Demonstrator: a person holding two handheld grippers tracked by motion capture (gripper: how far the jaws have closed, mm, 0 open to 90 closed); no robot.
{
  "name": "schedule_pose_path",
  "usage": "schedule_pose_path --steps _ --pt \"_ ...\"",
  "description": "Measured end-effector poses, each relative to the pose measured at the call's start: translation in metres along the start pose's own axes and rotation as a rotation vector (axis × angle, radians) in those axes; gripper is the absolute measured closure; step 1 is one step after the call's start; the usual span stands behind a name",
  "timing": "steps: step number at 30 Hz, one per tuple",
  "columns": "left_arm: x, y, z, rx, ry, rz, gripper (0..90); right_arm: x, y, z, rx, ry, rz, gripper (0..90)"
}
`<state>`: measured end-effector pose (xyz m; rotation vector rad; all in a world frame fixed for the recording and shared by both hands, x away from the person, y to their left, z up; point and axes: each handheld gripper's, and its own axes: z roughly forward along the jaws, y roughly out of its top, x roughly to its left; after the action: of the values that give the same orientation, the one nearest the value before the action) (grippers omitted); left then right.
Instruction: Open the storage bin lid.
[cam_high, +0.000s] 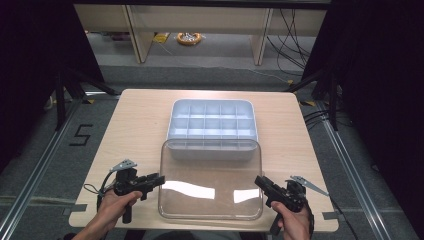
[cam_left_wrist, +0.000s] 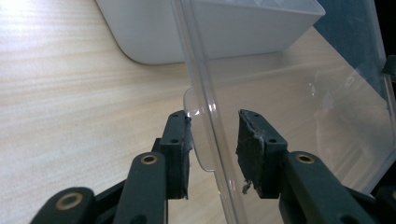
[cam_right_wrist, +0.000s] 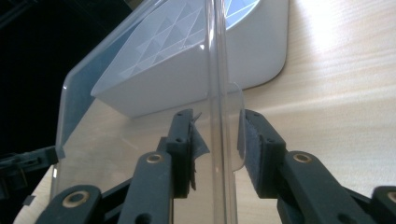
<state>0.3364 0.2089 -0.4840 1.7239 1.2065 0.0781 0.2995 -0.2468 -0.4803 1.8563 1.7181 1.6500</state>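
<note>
Your left tool (cam_high: 159, 180) sits at the left edge of the clear lid (cam_high: 210, 170), near its front corner, w/ your left hand (cam_high: 112, 207) low at the desk's front-left. In the left gripper view the left tool (cam_left_wrist: 212, 140) straddles the lid (cam_left_wrist: 303, 107) rim: jaws clamped on that rim, one pad against the small rounded tab (cam_left_wrist: 191, 100) on the outer side, the other on the inner side.

Your right tool (cam_high: 257, 181) mirrors that at the lid's right edge, right hand (cam_high: 292, 222) at the front-right. In the right gripper view the right tool (cam_right_wrist: 217, 140) is also clamped on the lid (cam_right_wrist: 93, 93) rim, w/ a tab (cam_right_wrist: 238, 93) just by the outer pad.

Lid position: front-centre of the desk (cam_high: 135, 130), between both tools. Its far edge overlaps the near wall of the white compartment tray (cam_high: 212, 101). Bright reflections on the lid's front part. Can't tell whether the lid's front edge rests on the desk or hangs just above it.

Tray: mid-desk, just behind the lid, open side up, grid of small compartments, nothing to be seen in them. In both tool views the tray's (cam_left_wrist: 224, 32) rounded wall (cam_right_wrist: 261, 51) stands close behind the lid rim, resting on the wood desk (cam_left_wrist: 70, 93) surface (cam_right_wrist: 336, 84).
</note>
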Motion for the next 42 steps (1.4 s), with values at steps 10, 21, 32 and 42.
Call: schedule_pose_path --steps 10,21,32,42 --pt "-0.002 -0.011 0.003 0.033 0.003 0.001 62.6 -0.006 -0.011 0.0 0.028 -0.036 -0.038 65.7" --pt "-0.003 -0.019 0.004 0.065 0.0 0.005 61.3 -0.01 -0.018 -0.002 0.043 -0.034 -0.043 64.4" --pt "-0.002 -0.023 0.008 0.109 -0.009 -0.004 59.5 -0.011 -0.024 0.001 0.087 -0.073 -0.022 63.1" --pt "0.0 -0.025 0.011 0.139 -0.001 0.009 57.0 -0.01 -0.027 0.003 0.151 -0.069 0.036 62.0"
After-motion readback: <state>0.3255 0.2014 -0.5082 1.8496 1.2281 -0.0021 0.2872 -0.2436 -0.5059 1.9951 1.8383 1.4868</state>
